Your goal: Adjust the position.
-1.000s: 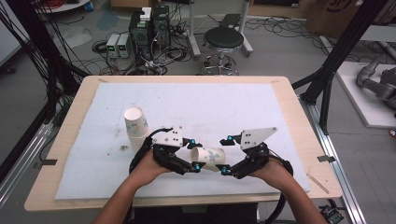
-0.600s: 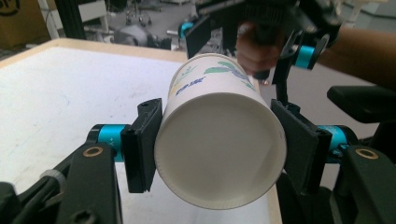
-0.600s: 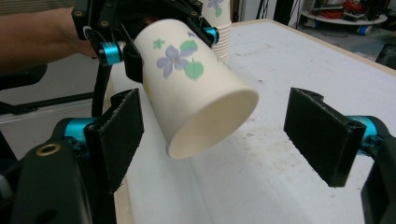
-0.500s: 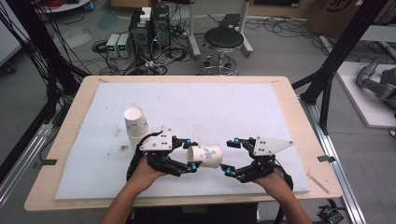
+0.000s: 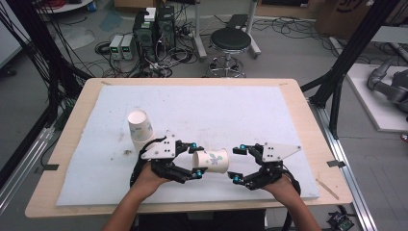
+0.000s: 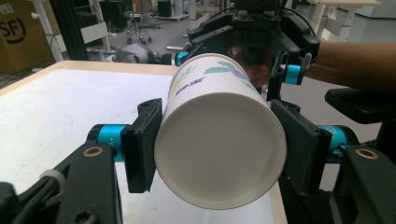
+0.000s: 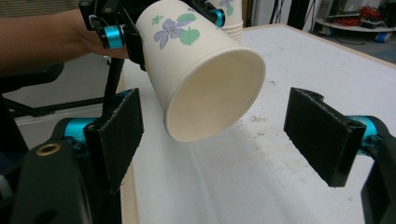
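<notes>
A white paper cup (image 5: 211, 160) with a flower print lies on its side in the air, its base toward my left hand. My left gripper (image 5: 196, 160) is shut on it; the pads press both sides near the cup's base (image 6: 219, 154). The cup's open mouth (image 7: 215, 100) points at my right gripper (image 5: 235, 164), which stands open just off the rim, its pads (image 7: 324, 133) wide apart and touching nothing. A stack of similar cups (image 5: 140, 129) stands upright on the white mat (image 5: 231, 110) to the left.
The wooden table (image 5: 308, 125) carries the white mat, which has dark stains (image 5: 126, 153) near the cup stack. Beyond the far edge are a stool (image 5: 231, 41), computer boxes (image 5: 154, 26) and cables on the floor.
The right gripper has let go and drawn back to the right, now open. The left gripper keeps hold of the cup, which sits slightly farther left.
</notes>
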A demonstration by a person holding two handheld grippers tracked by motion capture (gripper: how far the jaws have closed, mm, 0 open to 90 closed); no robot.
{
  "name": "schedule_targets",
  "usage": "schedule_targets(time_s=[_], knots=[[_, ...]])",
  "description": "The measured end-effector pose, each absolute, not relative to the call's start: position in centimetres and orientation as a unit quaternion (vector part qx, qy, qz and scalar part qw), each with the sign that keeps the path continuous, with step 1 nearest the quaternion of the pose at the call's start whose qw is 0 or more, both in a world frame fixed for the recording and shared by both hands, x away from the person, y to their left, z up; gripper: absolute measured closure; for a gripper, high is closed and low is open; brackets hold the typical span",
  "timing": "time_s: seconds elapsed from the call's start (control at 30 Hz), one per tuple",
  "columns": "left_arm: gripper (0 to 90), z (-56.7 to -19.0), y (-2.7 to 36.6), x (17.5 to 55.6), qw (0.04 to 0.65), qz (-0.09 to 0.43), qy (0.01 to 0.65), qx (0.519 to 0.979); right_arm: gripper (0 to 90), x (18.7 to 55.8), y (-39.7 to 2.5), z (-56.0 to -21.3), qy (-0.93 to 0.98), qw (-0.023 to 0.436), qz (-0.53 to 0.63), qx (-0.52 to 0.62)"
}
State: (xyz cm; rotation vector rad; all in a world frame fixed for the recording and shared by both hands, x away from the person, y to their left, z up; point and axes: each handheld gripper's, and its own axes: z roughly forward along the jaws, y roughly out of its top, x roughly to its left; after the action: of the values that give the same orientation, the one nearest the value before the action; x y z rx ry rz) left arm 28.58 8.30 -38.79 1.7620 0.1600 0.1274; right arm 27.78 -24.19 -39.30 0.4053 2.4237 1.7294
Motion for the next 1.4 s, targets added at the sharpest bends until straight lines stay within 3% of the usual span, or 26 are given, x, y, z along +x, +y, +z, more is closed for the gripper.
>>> schedule_targets(time_s=[0.7, 0.73, 1.0, 1.4], knots=[[37.0, -38.5, 7.5, 28.1, 0.65, 0.026, 0.035, 0.759, 20.7, 28.1, -23.2, -40.1, 0.795, 0.018, 0.597, 0.105], [37.0, -38.5, 7.5, 28.1, 0.651, 0.025, 0.035, 0.757, 24.5, 28.2, -23.2, -40.2, 0.788, 0.009, 0.607, 0.099], [37.0, -38.5, 7.6, 28.3, 0.666, 0.016, 0.039, 0.744, 28.9, 28.4, -23.6, -40.5, 0.762, -0.011, 0.64, 0.095], [35.9, -38.8, 7.5, 28.5, 0.67, 0.002, 0.048, 0.74, 34.2, 28.4, -23.9, -40.3, 0.763, 0.002, 0.64, 0.085]])
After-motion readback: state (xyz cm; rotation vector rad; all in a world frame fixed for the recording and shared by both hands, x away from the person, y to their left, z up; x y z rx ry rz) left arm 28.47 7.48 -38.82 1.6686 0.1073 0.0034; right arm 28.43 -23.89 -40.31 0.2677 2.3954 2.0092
